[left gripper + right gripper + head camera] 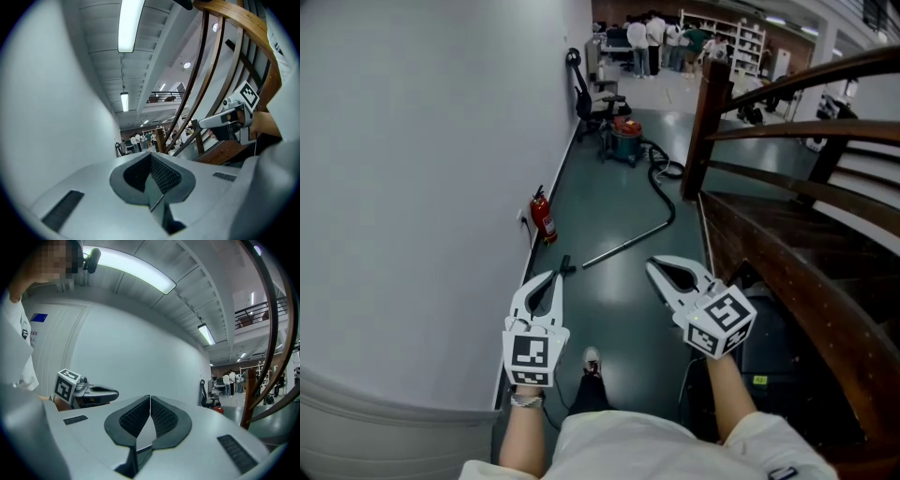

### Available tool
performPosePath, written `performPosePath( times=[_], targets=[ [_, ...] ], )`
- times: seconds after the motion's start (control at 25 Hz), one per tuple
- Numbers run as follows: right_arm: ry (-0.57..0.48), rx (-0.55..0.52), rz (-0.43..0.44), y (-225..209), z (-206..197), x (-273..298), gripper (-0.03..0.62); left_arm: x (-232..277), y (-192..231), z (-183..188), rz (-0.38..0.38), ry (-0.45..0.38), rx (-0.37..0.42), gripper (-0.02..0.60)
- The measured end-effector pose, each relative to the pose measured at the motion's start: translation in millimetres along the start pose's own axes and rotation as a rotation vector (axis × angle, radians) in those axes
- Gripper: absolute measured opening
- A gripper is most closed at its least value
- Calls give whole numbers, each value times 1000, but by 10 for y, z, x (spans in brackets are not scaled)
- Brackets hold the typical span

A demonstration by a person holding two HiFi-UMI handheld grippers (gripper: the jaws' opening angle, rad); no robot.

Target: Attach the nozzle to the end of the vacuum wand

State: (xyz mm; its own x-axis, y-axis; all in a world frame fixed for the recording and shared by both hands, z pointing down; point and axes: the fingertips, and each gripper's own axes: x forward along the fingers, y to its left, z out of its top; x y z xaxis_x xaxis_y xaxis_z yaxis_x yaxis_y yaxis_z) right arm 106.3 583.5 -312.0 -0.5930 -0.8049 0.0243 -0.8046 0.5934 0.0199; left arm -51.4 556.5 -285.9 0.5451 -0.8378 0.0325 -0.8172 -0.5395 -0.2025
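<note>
Nozzle (567,265) lying mid-frame on floor (623,314) by wand (623,246) end, unfetched; my left tongs (557,275) and right tongs (651,265) shut, empty, since neither part is within reach.

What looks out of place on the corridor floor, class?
The vacuum wand lies loose across the floor, its hose snaking back to the red canister. A black nozzle lies by the wand's near end, apparently not attached.

Narrow corridor beside a wooden staircase.
A white wall (412,187) fills the left, a glossy dark green floor (623,295) runs up the centre, and a wooden railing (787,131) crosses the right. A black office chair (589,98) and shelves (742,39) stand at the top, under a ceiling strip light (129,23).
</note>
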Motion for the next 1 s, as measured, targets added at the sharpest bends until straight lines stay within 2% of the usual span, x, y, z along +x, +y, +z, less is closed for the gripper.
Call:
performPosePath(
  times=[0.24,0.44,0.76,1.0],
  targets=[
    [0,-17,-12,-455,-66,475,28,575,298,-196,2,-6,-5,0],
    [-12,-41,-28,-940,-79,1205,29,1298,806,-336,6,-9,20,0],
    [-40,-54,-30,-1590,156,2248,29,2305,1502,-290,-19,-8,38,0],
    [-25,-47,-37,-1922,144,2644,29,2707,1836,-268,-6,-6,23,0]
  ],
)
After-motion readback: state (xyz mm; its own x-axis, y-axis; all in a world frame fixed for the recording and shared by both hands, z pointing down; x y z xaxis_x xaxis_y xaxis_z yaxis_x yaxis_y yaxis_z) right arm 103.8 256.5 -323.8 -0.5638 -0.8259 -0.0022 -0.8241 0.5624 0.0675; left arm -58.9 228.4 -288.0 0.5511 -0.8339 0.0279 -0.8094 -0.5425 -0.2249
